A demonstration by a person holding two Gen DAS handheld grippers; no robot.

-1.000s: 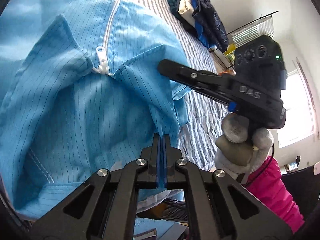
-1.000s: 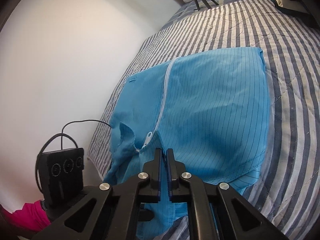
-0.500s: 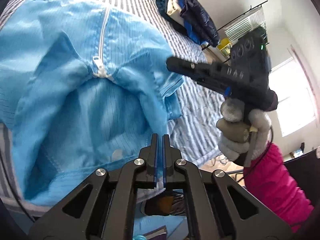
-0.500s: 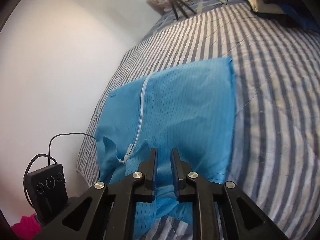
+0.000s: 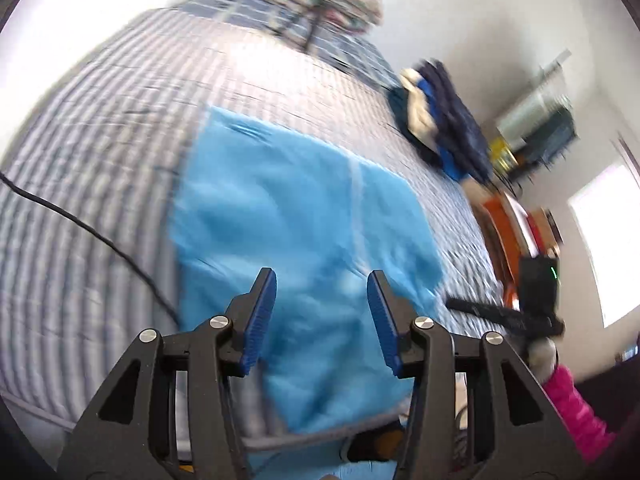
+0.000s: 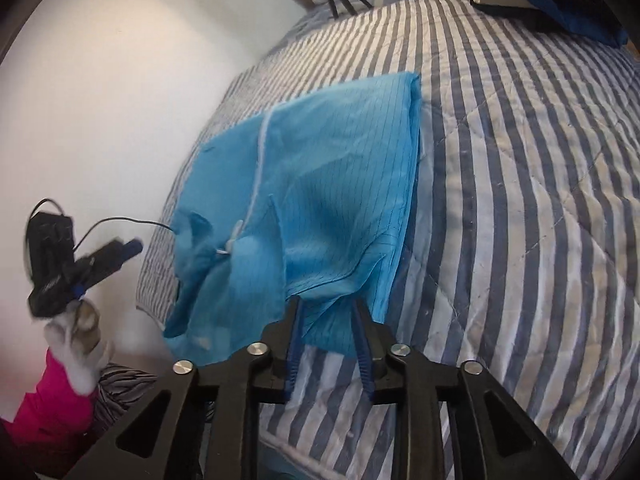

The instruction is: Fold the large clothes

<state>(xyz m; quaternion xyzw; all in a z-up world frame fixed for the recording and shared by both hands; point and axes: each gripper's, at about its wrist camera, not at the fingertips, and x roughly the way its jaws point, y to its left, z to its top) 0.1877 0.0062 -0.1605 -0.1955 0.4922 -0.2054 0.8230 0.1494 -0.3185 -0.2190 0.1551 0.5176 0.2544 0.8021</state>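
Observation:
A light blue zip-front garment [image 5: 304, 216] lies folded on the striped bed, its near end rumpled at the bed's edge; it also shows in the right wrist view [image 6: 328, 200] with its white zipper [image 6: 256, 184]. My left gripper [image 5: 322, 300] is open and empty above the garment's near end. It shows in the right wrist view [image 6: 120, 250] at the left, off the bed's side. My right gripper [image 6: 326, 320] is open and empty, just short of the garment's near hem. It shows in the left wrist view [image 5: 480, 310] at the right.
The bed [image 6: 520, 200] has a blue and white striped quilt. A pile of dark blue and cream clothes [image 5: 440, 116] lies at its far right. A black cable [image 5: 92, 232] crosses the quilt left of the garment. A white wall [image 6: 100, 100] runs along the bed's left side.
Both grippers have opened and let go of the garment's near end. They have drawn back and apart, and the cloth has dropped onto the bed. The left view is blurred from motion.

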